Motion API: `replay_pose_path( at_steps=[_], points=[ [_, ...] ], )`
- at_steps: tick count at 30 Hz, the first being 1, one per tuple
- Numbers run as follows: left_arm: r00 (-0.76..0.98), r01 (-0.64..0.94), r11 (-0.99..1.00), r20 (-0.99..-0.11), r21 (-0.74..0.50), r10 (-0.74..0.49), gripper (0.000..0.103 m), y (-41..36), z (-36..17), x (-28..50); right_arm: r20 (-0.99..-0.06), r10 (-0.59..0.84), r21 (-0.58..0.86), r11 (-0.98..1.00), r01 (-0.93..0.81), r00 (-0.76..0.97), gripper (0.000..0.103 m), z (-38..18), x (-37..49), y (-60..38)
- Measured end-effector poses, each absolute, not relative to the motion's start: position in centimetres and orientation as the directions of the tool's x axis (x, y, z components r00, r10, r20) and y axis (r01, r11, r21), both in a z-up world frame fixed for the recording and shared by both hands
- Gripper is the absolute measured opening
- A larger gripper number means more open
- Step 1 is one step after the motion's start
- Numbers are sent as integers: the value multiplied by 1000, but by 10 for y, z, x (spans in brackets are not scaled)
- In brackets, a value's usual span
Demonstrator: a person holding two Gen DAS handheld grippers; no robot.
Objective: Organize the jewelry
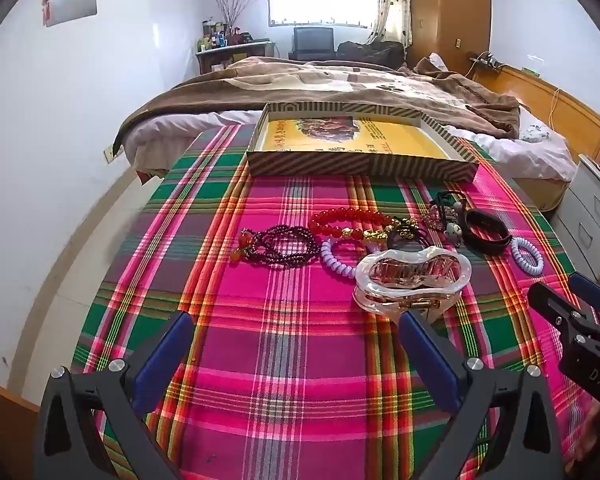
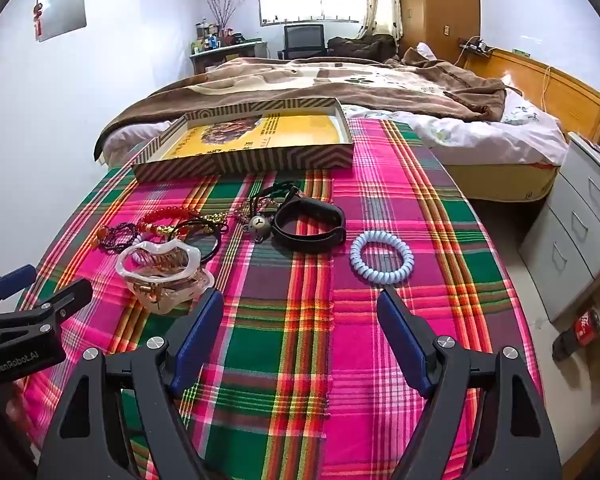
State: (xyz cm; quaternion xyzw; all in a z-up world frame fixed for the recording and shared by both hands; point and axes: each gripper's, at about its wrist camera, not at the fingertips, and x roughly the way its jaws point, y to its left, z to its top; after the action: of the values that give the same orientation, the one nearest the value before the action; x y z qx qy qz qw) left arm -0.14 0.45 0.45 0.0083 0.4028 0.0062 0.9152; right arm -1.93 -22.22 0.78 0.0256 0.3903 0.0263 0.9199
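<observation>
We are over the plaid tablecloth (image 1: 292, 344), and both tools are in play. In the left wrist view our left gripper (image 1: 296, 332) fills the bottom of the frame, its two blue-padded fingers (image 1: 164, 356) spread wide apart with nothing between them. In the right wrist view our right gripper (image 2: 300, 312) sits at the bottom centre, fingers (image 2: 400, 336) just as wide apart and holding nothing.

The jewelry lies in a loose row across the middle of the frame. In the left view, from left to right: a dark beaded bracelet (image 1: 278, 244), a red bead bracelet (image 1: 350, 220) above it with gold charms (image 1: 374, 235) at its lower right, a lilac coil band (image 1: 336, 256), and a clear hair claw (image 1: 412, 278) right of centre, just beyond our right-hand fingertip. Further right we see a black strap (image 1: 486, 230) and a pale blue coil band (image 1: 527, 257) near the right edge.

In the right view the pale blue coil band (image 2: 382, 257) lies alone just above our right fingertip. The black strap (image 2: 310, 222) is up and left of it, a small metal bell (image 2: 259, 225) just beside the strap. The clear hair claw (image 2: 162, 274) sits at centre left, near the left fingertip.

The striped box (image 1: 360, 166) waits at upper centre, a yellow printed sheet (image 1: 360, 138) lining its bottom. Behind it, the bed (image 2: 340, 76).
</observation>
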Motion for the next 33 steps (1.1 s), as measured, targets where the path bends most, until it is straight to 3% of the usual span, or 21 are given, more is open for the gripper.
replay_pose_path(
  at_steps=[33],
  points=[
    [675, -10, 1000, -738, 17, 19, 103, 5, 4, -6, -709, 66, 68, 997, -25, 702, 79, 10, -22, -224]
  ],
)
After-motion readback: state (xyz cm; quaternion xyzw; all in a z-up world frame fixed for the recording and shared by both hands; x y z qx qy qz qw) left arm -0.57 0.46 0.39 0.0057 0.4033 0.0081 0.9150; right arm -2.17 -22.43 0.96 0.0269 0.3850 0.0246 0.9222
